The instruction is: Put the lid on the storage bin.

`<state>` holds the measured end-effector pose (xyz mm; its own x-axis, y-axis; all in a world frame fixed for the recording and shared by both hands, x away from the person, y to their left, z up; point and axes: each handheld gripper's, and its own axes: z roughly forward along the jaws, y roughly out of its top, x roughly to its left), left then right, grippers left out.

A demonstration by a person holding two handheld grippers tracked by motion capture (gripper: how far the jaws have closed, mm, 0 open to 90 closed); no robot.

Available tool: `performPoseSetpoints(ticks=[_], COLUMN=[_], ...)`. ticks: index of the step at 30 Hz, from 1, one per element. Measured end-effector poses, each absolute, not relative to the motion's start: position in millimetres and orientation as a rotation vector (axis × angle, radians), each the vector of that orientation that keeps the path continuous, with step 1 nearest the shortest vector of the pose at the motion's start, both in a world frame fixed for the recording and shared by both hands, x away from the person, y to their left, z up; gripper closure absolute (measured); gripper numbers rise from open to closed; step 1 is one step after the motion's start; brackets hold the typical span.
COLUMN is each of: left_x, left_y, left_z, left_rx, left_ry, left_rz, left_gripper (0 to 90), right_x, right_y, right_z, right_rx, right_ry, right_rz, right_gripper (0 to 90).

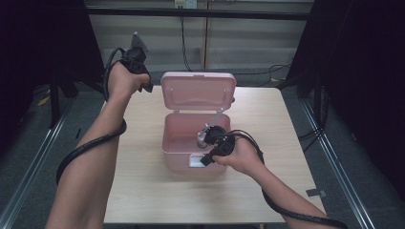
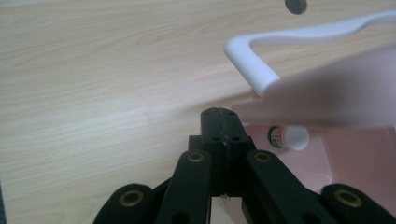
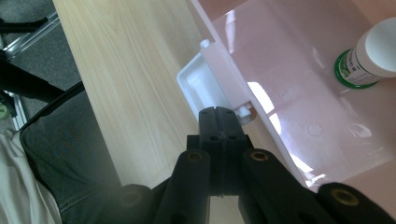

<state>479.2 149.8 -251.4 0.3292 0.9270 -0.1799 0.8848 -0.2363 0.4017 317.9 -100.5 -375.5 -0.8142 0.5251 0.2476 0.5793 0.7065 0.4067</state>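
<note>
The right gripper (image 3: 219, 114) has its black fingers pressed together with nothing between them, the tips resting against the front rim of the pink plastic storage box (image 1: 177, 143), just beside its white latch (image 3: 205, 84). Inside that box a small white-capped bottle with a green label (image 3: 369, 56) lies on the glossy pink floor, apart from the tips. The left gripper (image 2: 223, 119) is closed and empty too; in the high view it (image 1: 136, 59) is held up at the far left of the box's raised pink lid (image 1: 198, 90), and its own camera looks past the lid's white carry handle (image 2: 261, 65) to the bottle (image 2: 289, 137) below.

The lid stands open with nothing holding it, so a nudge from the left gripper could tip it forward onto the right one. The right tips at the rim could snag the latch or push the light box along the pale wooden bench (image 1: 143, 181). The bottle, lying on its side on a slick floor, would probably roll if the box is jolted.
</note>
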Motion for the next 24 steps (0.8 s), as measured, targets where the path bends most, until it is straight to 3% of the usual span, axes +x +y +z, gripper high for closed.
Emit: performPoseSetpoints(ticks=[11, 24], left_x=[497.1, 486.9], left_y=[128.7, 124.1], left_z=[-240.0, -243.6], left_rx=[2.136, 2.198], left_ry=[1.528, 1.504], left_rz=[0.078, 0.091], left_gripper=[90.0, 90.0], right_x=[318.0, 323.1], right_y=[-112.0, -139.4], right_z=[-369.2, -352.3], right_rx=[-0.903, -1.005], right_ry=[-2.774, -2.789], right_rz=[-0.737, -0.811], right_gripper=[90.0, 90.0])
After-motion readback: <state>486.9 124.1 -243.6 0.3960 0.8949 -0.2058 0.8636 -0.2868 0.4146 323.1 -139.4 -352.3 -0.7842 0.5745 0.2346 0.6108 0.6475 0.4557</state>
